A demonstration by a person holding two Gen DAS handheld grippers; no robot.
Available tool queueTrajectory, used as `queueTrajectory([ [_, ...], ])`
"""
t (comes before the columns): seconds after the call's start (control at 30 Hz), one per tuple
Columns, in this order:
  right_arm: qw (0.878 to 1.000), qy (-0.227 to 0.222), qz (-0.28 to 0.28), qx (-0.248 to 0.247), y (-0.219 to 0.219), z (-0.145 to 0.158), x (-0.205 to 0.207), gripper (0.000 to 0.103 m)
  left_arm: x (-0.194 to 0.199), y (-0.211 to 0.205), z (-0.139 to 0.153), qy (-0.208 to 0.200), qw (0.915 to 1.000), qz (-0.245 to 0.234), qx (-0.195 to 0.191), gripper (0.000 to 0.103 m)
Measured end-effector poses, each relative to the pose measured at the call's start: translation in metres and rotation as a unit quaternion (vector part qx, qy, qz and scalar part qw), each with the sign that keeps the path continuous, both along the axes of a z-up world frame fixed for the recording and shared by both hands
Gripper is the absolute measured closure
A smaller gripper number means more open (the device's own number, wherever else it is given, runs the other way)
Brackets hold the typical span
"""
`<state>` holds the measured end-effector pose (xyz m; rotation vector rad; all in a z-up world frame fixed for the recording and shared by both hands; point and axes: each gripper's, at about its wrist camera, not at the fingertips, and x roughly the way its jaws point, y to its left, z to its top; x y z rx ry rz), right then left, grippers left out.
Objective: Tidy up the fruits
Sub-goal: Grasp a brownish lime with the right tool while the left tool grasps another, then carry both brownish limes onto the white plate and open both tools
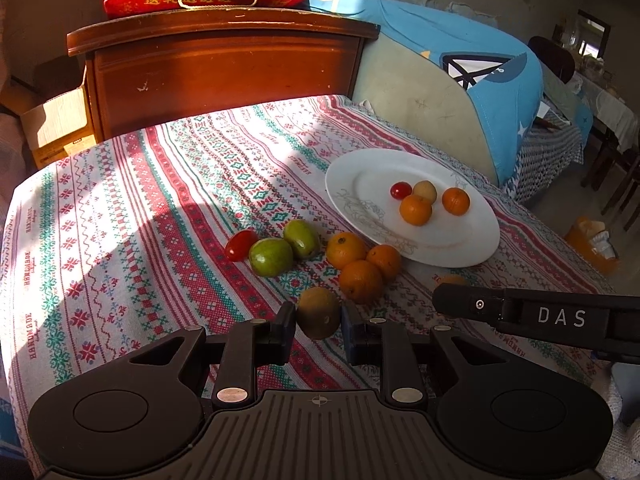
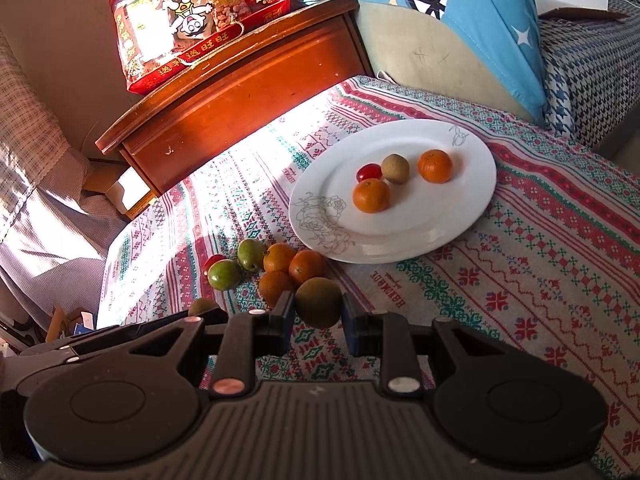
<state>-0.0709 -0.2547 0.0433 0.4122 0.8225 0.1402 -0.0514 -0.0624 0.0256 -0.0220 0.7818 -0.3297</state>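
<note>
The left gripper (image 1: pixel 319 322) is closed on a brown fruit (image 1: pixel 319 313), a pad touching each side; the fruit is roundish, so no long axis can be told. The right gripper (image 2: pixel 318 316) likewise clamps a second brown fruit (image 2: pixel 318 307) between its pads, and again its shape gives no clear direction. Both held fruits sit on the near side of the plate (image 2: pixel 472 216), well short of its rim, above the patterned cloth (image 2: pixel 540 264).

On the plate lie two oranges (image 2: pixel 371 195), a small tomato (image 2: pixel 368 171) and a pale brown fruit (image 2: pixel 395 168), close together near its middle. Just beside the plate's near-left rim three oranges (image 1: pixel 346 249) touch one another; left of them are two green fruits (image 1: pixel 271 257), then a tomato (image 1: pixel 241 244). The green fruit nearer the plate has its long axis pointing away from the camera.

In the left view the right gripper's arm hides most of its fruit; whether either fruit rests on the cloth cannot be told
</note>
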Motion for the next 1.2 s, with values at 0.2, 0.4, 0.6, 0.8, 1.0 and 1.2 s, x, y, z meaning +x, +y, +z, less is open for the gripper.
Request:
queueTrajectory([
  [0.2, 1.000, -0.020, 0.000, 0.000, -0.011, 0.023, 0.003, 0.077, 0.003, -0.005, 0.016, -0.013, 0.9998, -0.013, -0.010, 0.082],
  [0.4, 0.999, -0.031, 0.000, -0.008, -0.025, 0.040, 0.018, 0.077, 0.017, -0.012, 0.034, -0.027, 0.9990, -0.029, -0.020, 0.081],
  [0.6, 1.000, -0.010, -0.004, -0.017, -0.035, 0.033, 0.037, 0.077, 0.041, -0.027, 0.039, -0.033, 0.9984, -0.044, -0.017, 0.081],
  [0.8, 1.000, 0.013, -0.017, -0.017, -0.044, 0.019, 0.054, 0.077, 0.063, -0.043, 0.031, -0.025, 0.9982, -0.055, -0.009, 0.081],
  [1.0, 0.999, 0.036, -0.029, -0.022, -0.049, 0.006, 0.067, 0.077, 0.081, -0.054, 0.018, -0.007, 0.9983, -0.057, -0.004, 0.081],
  [1.2, 0.998, 0.043, -0.037, -0.023, -0.052, -0.001, 0.076, 0.077, 0.095, -0.060, 0.008, 0.011, 0.9985, -0.053, -0.008, 0.081],
])
